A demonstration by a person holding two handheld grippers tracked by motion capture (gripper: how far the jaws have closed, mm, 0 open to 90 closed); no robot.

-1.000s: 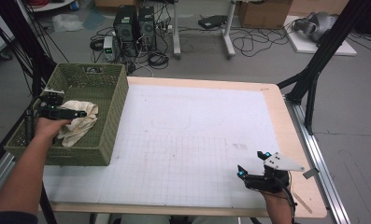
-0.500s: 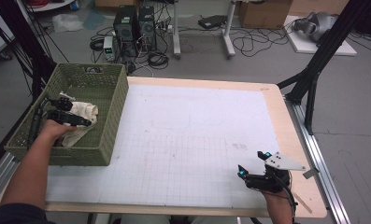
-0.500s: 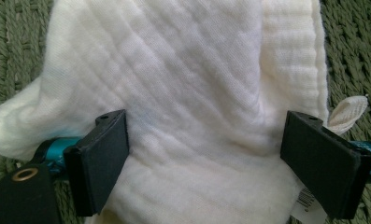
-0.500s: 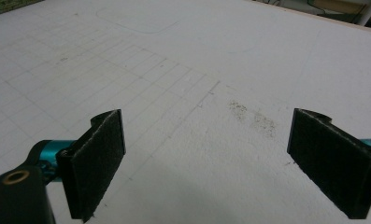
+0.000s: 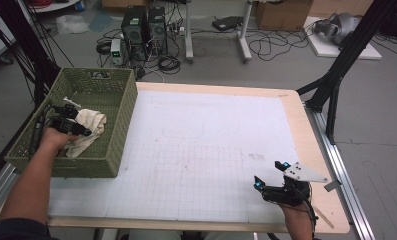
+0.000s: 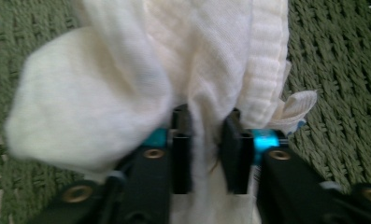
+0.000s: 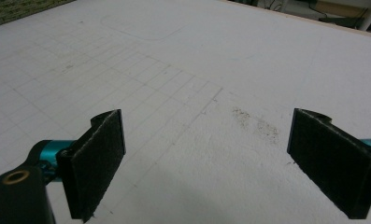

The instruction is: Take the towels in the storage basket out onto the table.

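A crumpled white cloth [image 5: 92, 124] lies inside the green woven basket [image 5: 88, 167] at the table's left edge. My left gripper [image 5: 87, 132] reaches into the basket and is shut on the cloth. In the left gripper view its jaws have just been closing, and a fold of the cloth [image 6: 127, 70] is pinched between the pads of my left gripper [image 6: 206, 122]. My right gripper [image 5: 270, 174] rests near the table's front right corner. In the right gripper view my right gripper [image 7: 216, 158] stands wide open over the white gridded mat [image 7: 183, 60], with nothing between its pads.
The white gridded mat [image 5: 201, 145] covers most of the wooden table [image 5: 306, 125]. Beyond the far edge, computer towers [image 5: 145, 24] and cables lie on the floor. A black frame strut [image 5: 336, 75] stands off the table's right side.
The left gripper's jaws have closed on the cloth in the basket, and the hand shifted only slightly. The right gripper has not moved.
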